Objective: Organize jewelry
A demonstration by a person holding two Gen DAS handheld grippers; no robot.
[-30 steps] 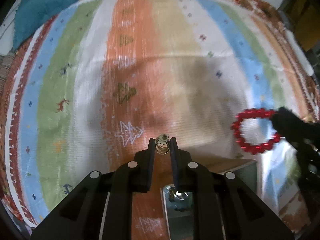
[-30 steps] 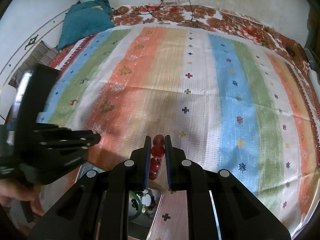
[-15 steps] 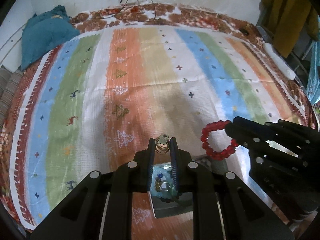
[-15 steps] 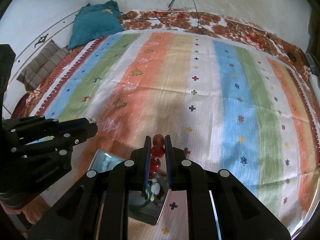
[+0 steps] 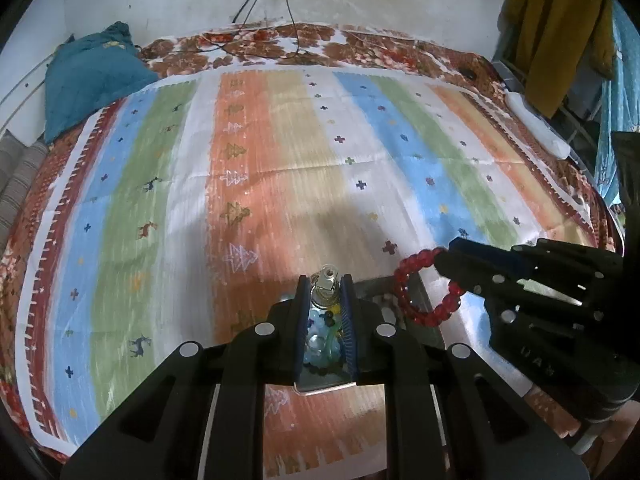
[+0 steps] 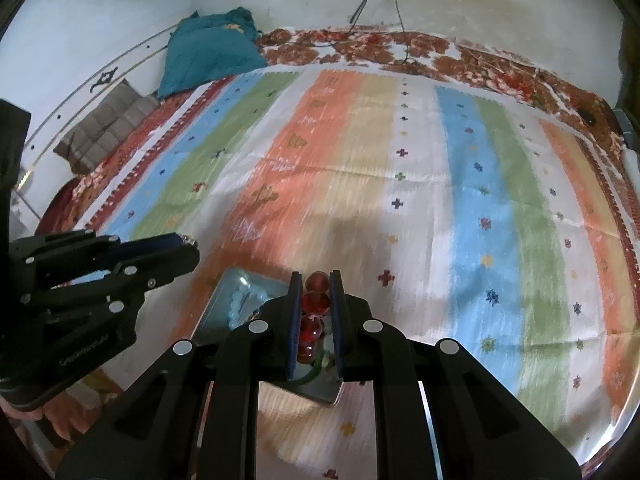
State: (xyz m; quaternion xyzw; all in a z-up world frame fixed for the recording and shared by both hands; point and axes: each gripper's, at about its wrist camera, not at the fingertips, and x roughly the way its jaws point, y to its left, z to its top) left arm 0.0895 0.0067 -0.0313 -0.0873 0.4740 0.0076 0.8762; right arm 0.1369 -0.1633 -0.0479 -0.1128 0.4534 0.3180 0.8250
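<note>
Both claws: pinching, over the tray [image 5: 416,292] on the bed
left claw [image 5: 327,280]: small metal trinket [image 5: 328,276]
right claw [image 6: 316,280]: red bead bracelet [image 5: 420,292]
handling: light, floppy, beads slick; pinch across a bead

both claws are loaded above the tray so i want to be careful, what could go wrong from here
The red bead bracelet hangs from the right claw by only a few beads, so it may slip and land outside the metal tray. The left claw pinches a small metal piece at its very tips; it could pop free.
</note>
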